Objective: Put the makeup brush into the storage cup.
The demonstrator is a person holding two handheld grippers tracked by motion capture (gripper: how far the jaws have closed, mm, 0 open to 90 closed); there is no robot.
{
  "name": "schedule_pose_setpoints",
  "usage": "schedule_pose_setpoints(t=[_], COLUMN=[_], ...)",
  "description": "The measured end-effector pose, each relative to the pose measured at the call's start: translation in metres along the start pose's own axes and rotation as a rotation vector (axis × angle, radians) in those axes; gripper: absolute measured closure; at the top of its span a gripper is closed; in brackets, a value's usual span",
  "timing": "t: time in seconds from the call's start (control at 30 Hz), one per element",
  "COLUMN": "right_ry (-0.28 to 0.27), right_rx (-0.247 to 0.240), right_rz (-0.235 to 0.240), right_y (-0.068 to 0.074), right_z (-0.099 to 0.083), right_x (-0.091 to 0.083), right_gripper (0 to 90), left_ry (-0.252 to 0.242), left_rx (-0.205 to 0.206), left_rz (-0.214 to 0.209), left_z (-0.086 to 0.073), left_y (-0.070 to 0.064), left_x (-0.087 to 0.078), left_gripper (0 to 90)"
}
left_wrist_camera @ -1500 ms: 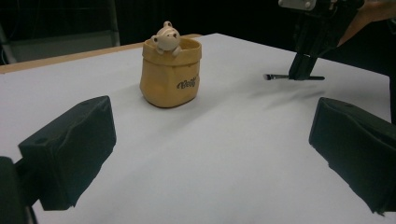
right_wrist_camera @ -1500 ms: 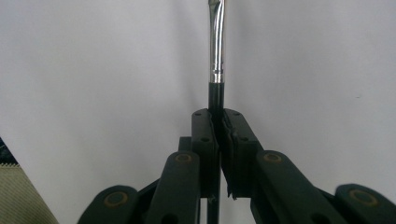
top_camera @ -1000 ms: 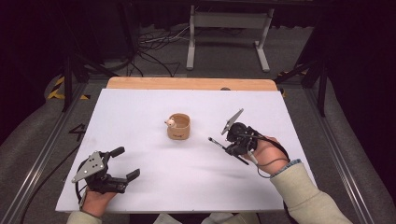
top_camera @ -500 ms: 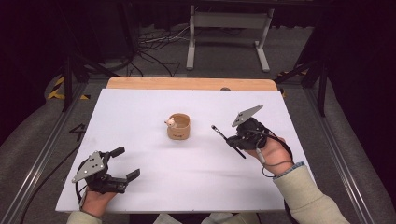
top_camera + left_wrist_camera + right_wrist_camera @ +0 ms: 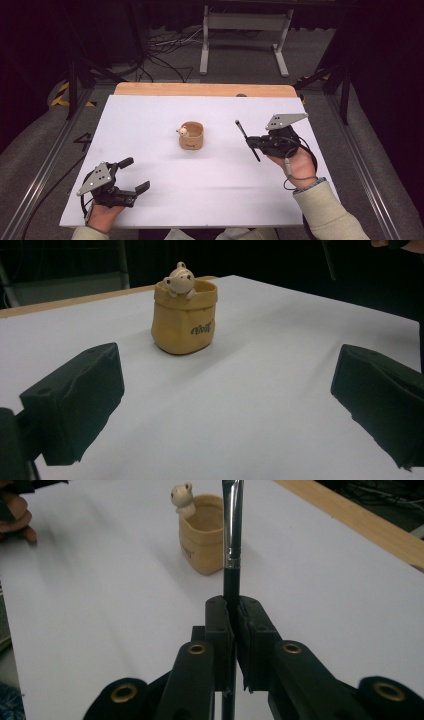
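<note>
Lettering on the tan pot [image 5: 185,320] reads plainly in the left gripper view, along with a small bear figure [image 5: 179,280] peeking over its rim; from the high view the pot [image 5: 191,135] is a small cup near the middle of the white table [image 5: 150,125]. Right of the pot, the right gripper [image 5: 253,142] is raised off the table, its jaws clamped on a black brush [image 5: 247,139] that slants up toward the pot; the right gripper view shows the brush's silver ferrule [image 5: 232,530]. Nearer the person and left of the pot, the left gripper [image 5: 134,174] rests low, jaws spread wide and empty.
</note>
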State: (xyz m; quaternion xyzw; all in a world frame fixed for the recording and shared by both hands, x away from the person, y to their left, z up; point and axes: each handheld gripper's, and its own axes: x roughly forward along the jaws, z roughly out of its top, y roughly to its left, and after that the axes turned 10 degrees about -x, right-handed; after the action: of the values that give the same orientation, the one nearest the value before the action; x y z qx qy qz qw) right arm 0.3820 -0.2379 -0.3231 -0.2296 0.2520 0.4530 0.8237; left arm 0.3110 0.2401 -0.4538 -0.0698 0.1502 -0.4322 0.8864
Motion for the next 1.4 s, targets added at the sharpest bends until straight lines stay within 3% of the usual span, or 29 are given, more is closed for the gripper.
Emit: schedule_pose_setpoints(t=[0.4, 0.53, 0.87, 1.4], right_ry=[-0.153, -0.174, -0.290, -0.395], right_rx=[0.010, 0.017, 0.045, 0.041], right_rz=[-0.055, -0.063, -0.119, -0.214], right_y=[0.001, 0.001, 0.001, 0.005], right_z=[-0.009, -0.012, -0.021, -0.022], right_x=[-0.007, -0.006, -0.007, -0.003], right_gripper=[84.3, 84.3, 84.3, 84.2], left_ry=[-0.008, -0.014, -0.020, -0.035], left_rx=[0.007, 0.010, 0.019, 0.021], left_rz=[-0.002, -0.001, 0.004, 0.031], left_z=[0.000, 0.000, 0.000, -0.001], left_y=[0.000, 0.000, -0.001, -0.002], left_x=[0.000, 0.000, 0.000, 0.002], left_gripper=[0.8, 0.4, 0.0, 0.0])
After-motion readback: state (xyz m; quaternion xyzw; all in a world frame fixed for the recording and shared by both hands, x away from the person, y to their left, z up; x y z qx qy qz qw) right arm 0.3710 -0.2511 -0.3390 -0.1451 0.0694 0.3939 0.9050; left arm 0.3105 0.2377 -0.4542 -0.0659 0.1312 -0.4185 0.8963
